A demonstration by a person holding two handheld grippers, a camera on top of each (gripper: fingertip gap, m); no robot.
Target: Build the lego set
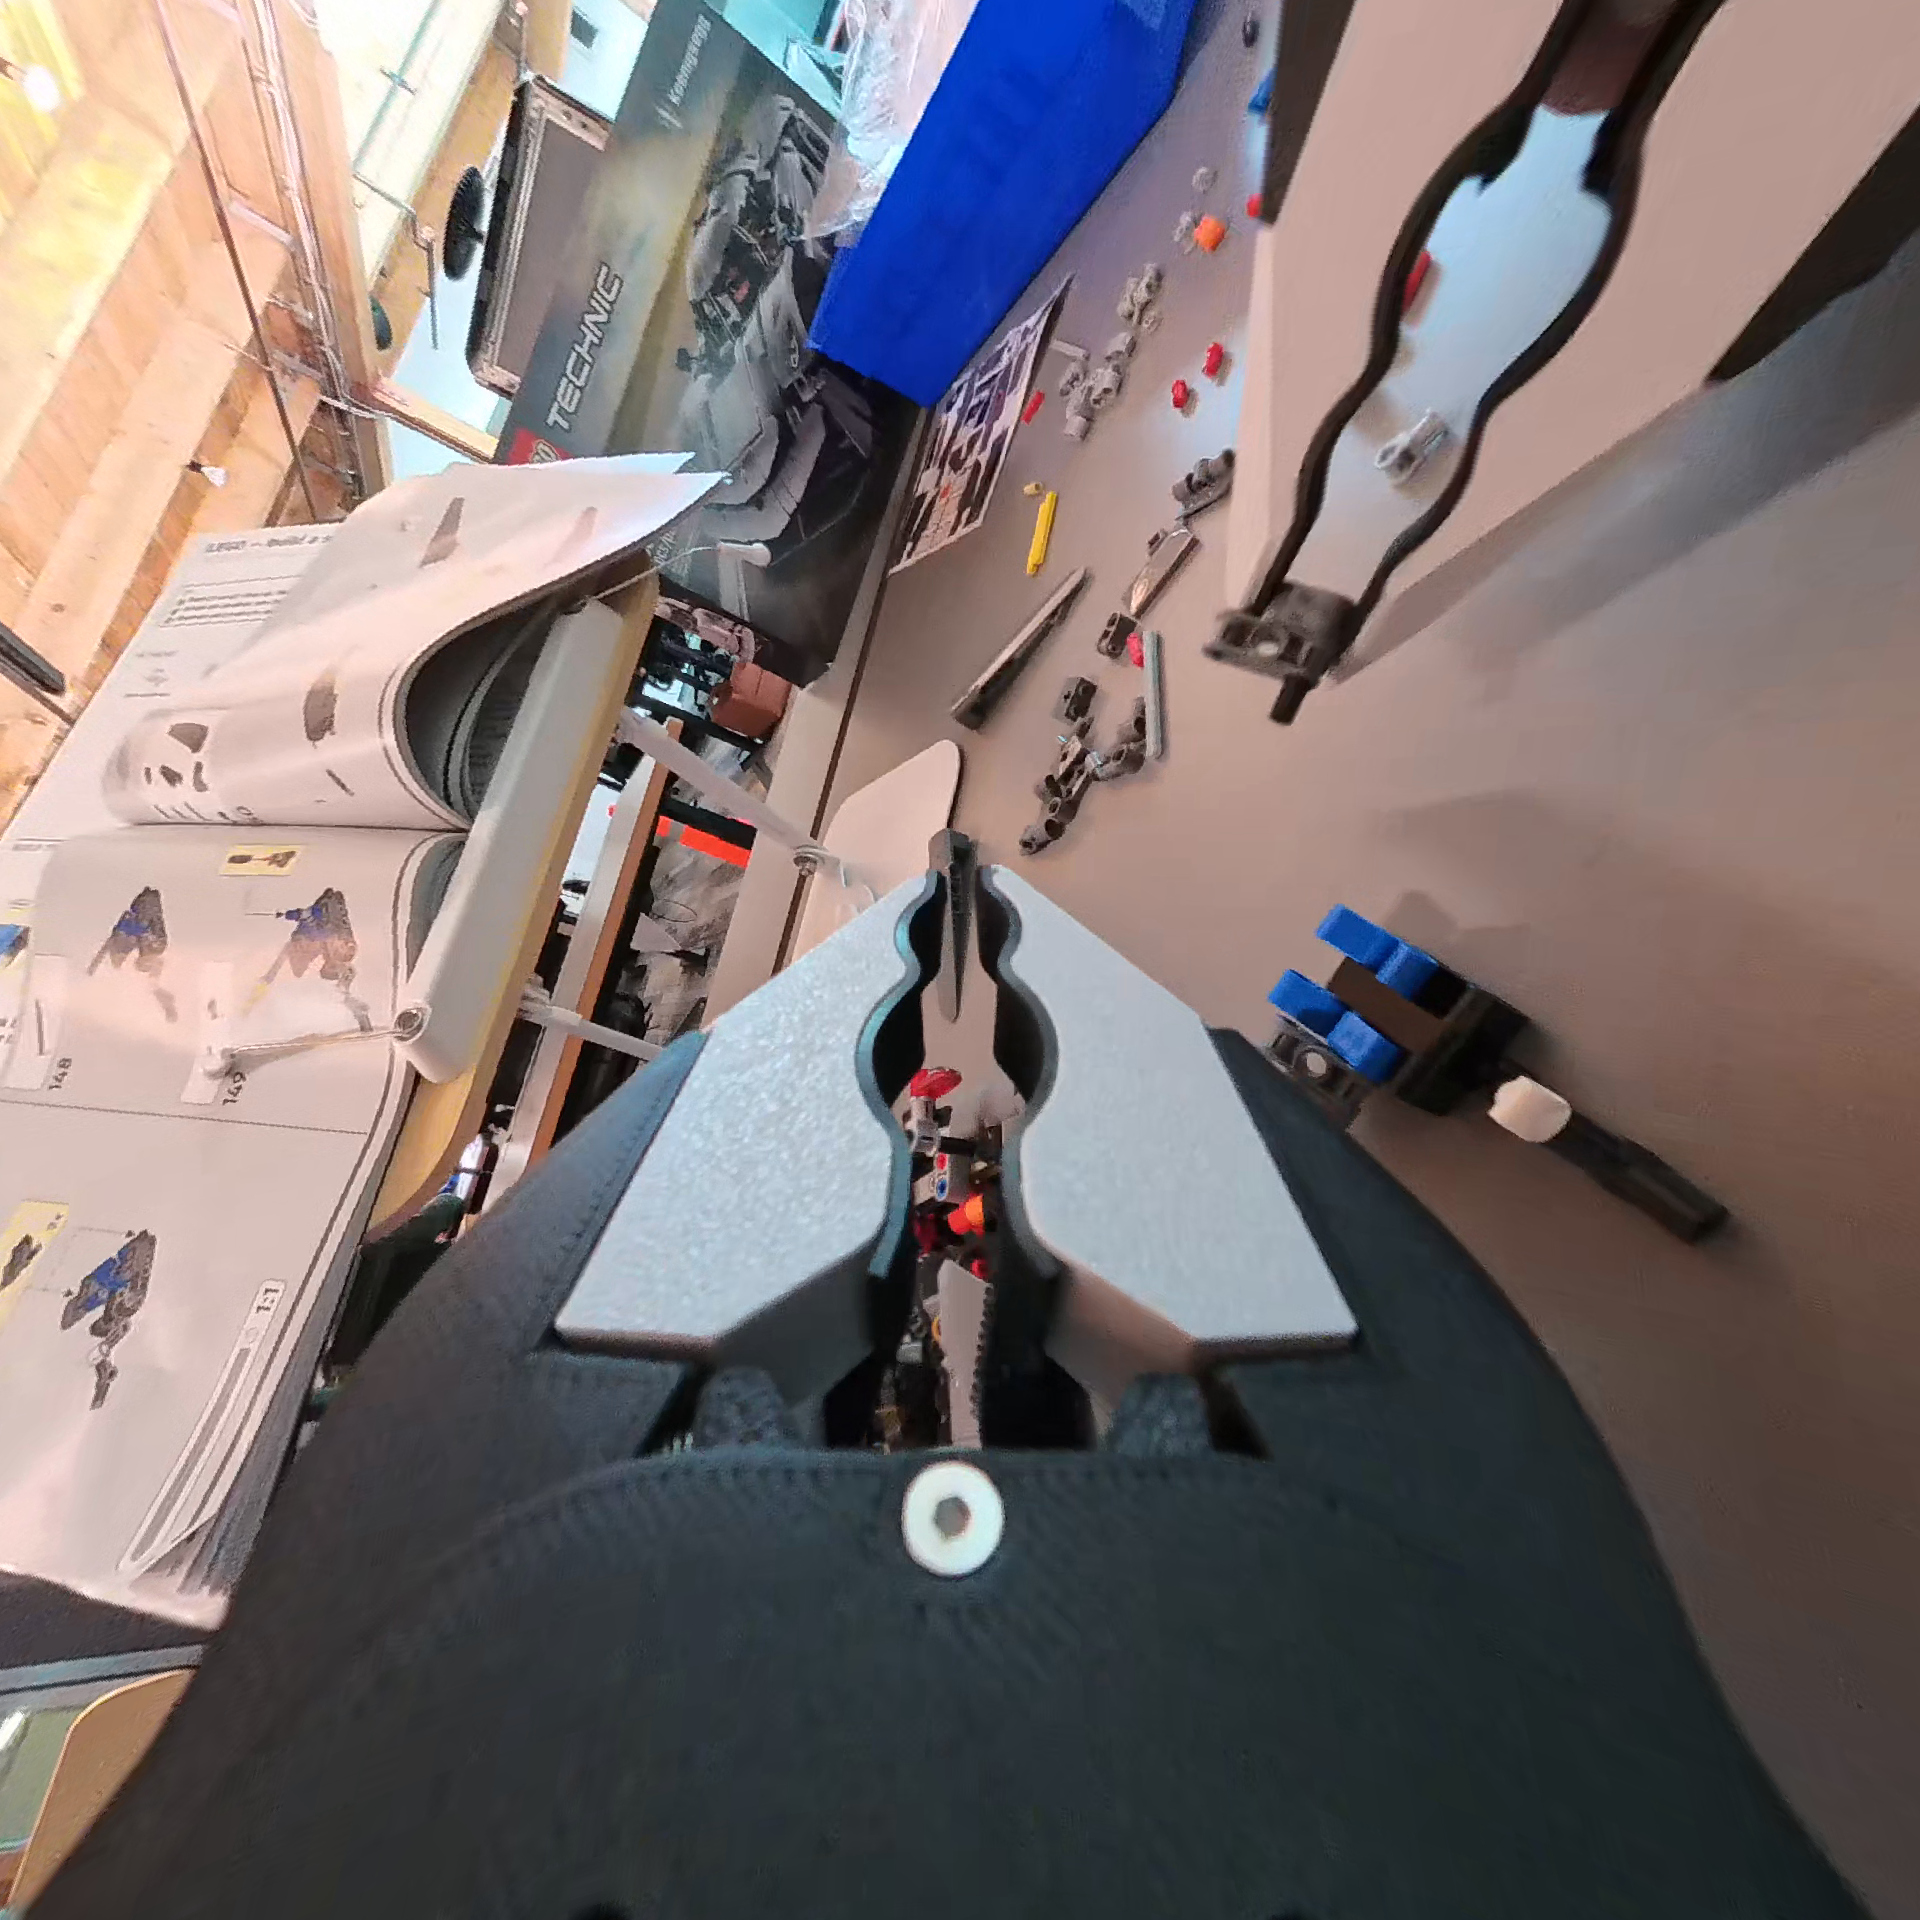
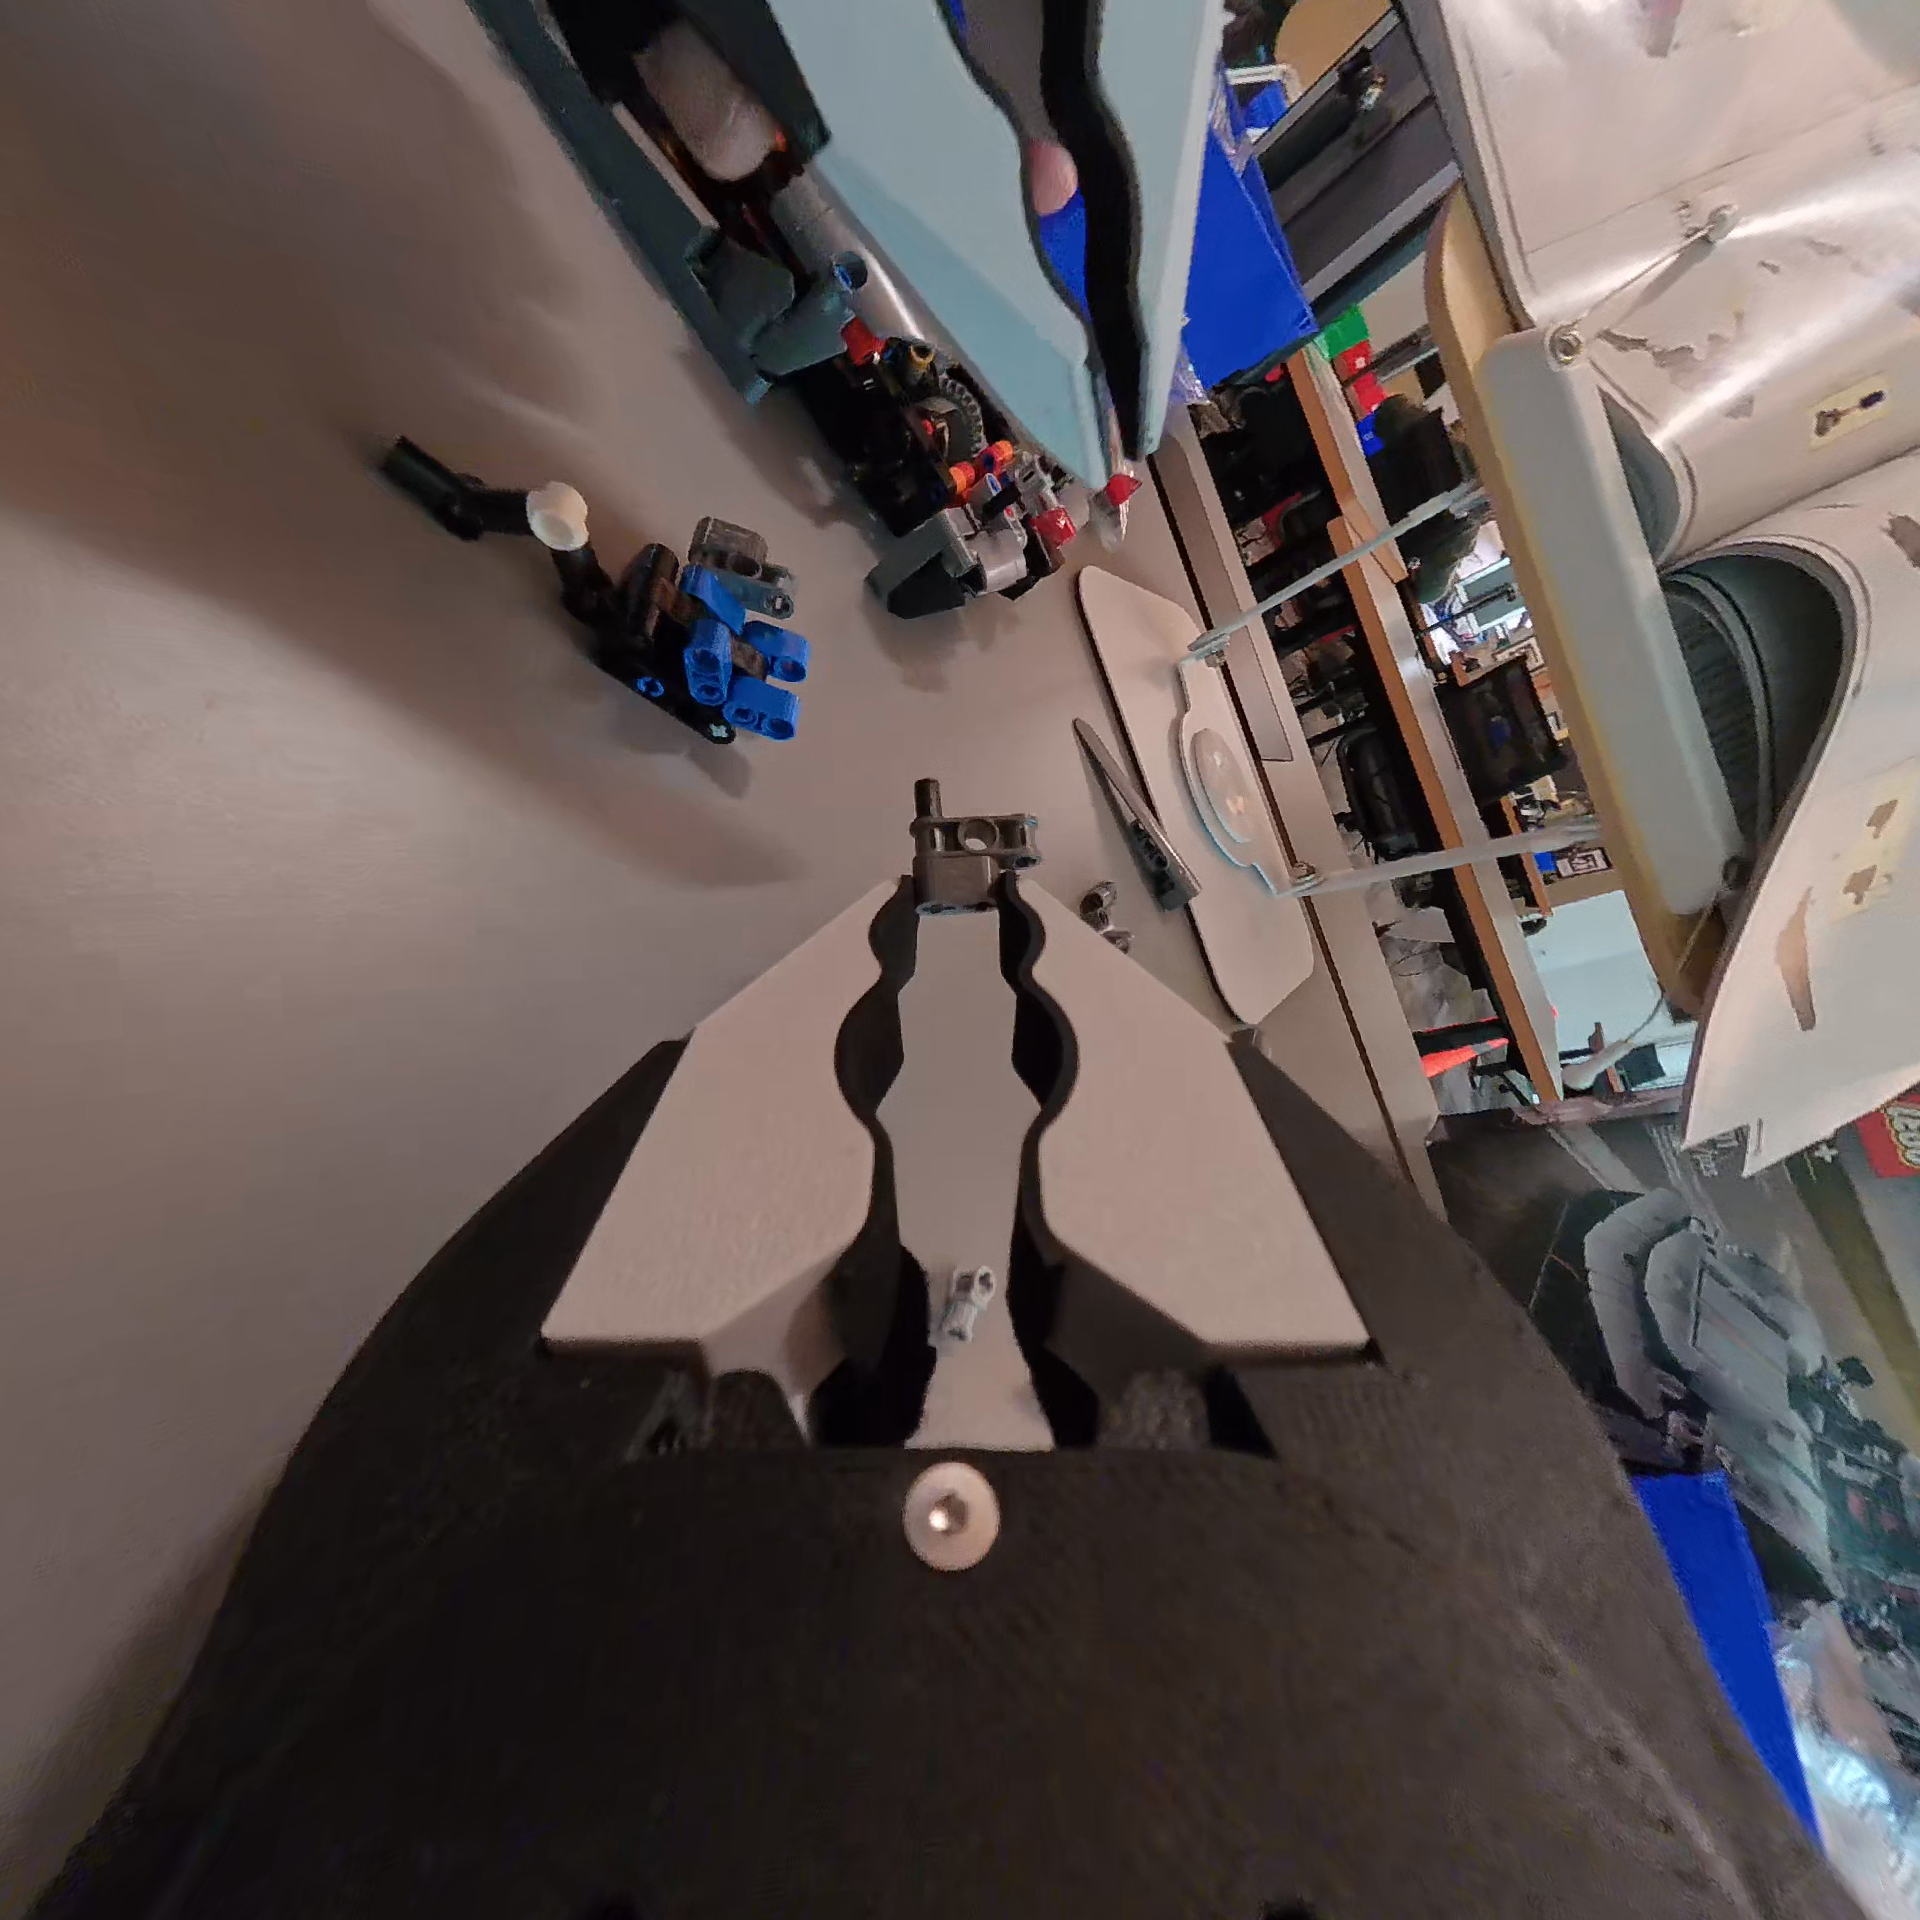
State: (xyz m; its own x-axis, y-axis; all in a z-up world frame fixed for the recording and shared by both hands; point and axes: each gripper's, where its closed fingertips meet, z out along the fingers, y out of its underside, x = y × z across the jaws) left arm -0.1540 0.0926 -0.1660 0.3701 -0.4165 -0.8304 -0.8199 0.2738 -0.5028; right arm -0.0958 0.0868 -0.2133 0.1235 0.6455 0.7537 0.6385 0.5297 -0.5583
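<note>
Meanwhile the right gripper (image 2: 961,883) pinches a dark grey connector (image 2: 971,852) above the table (image 2: 312,935), pin outward for mating; the left gripper (image 1: 961,883), clamped on the main assembly's (image 2: 966,488) thin grey panel (image 1: 954,935), steadies it.

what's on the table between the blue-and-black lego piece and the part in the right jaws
Nothing: in the right wrist view the table is bare between the blue-and-black piece and the dark grey part held by the right gripper.
</note>
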